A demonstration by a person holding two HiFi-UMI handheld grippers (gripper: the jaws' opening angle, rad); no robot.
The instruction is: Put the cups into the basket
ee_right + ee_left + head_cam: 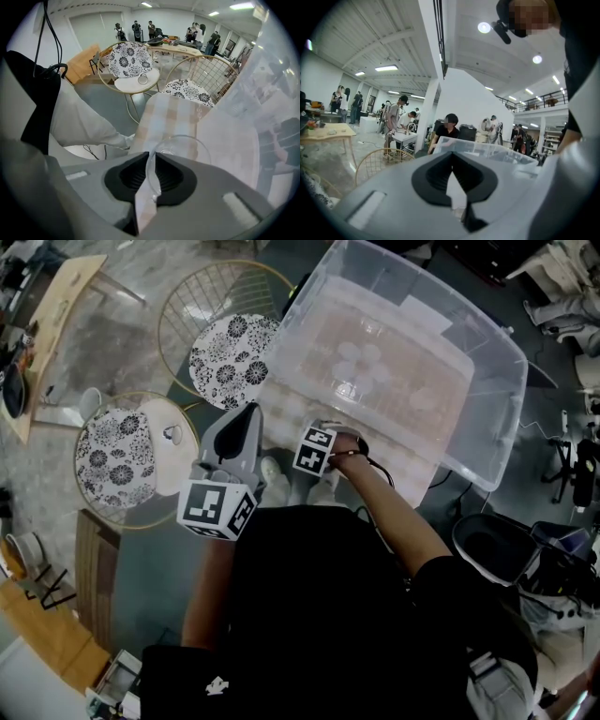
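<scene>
A clear plastic bin serves as the basket and stands on a table with a checked cloth. Several clear cups lie inside it. My right gripper is shut on the thin rim of a clear cup that sits on the cloth beside the bin's wall. In the head view only its marker cube shows, at the bin's near edge. My left gripper is held off the table's left side, pointing away, shut and empty.
Two round wire chairs with floral cushions stand left of the table, with a white round seat by the nearer one. A wooden table is far left. A black tub sits at right. People stand in the background.
</scene>
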